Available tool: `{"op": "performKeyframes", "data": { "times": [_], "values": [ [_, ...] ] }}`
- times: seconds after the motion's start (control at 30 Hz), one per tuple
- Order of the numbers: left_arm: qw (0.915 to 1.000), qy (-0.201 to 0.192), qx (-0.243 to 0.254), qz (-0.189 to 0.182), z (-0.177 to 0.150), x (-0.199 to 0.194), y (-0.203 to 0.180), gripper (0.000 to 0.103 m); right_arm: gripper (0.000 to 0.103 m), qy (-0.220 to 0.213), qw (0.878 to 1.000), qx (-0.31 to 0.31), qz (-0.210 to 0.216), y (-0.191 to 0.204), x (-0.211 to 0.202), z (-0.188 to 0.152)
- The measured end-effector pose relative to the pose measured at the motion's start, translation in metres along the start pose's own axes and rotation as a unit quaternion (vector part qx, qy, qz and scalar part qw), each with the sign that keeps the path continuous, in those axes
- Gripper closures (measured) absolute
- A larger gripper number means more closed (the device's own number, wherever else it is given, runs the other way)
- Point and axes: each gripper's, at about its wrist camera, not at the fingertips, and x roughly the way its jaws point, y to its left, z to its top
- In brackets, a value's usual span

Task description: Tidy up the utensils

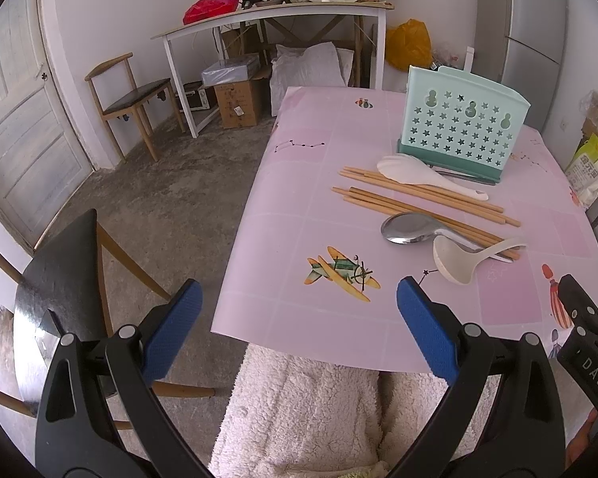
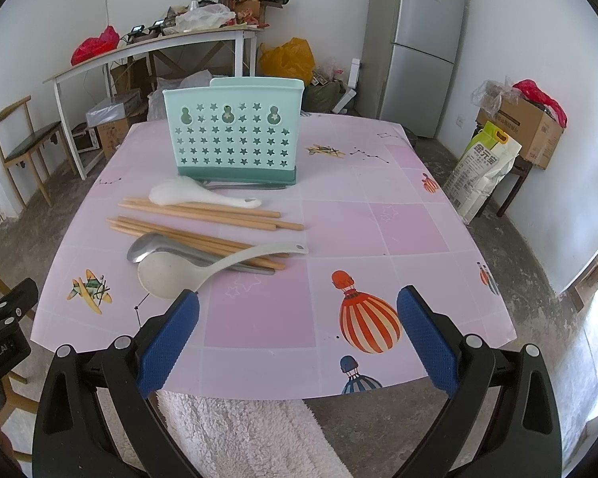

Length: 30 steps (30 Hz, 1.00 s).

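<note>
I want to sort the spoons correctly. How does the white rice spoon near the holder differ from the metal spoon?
The white rice spoon is matte white plastic; the metal spoon is shiny grey steel. The white rice spoon lies nearer the green utensil holder, resting on the far chopsticks; the metal spoon lies closer to the table's front edge, partly under the beige ladle. Both lie flat, bowls pointing left.
</note>
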Motion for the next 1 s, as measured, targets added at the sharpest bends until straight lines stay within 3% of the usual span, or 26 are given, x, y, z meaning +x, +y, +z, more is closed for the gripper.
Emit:
{"op": "performKeyframes", "data": {
  "times": [1.0],
  "values": [
    [1.0,0.006,0.002,0.006,0.0023,0.0085,0.0021,0.009,0.006,0.0,1.0,0.003,0.003,-0.0062,0.0029,0.0017]
  ]
}}
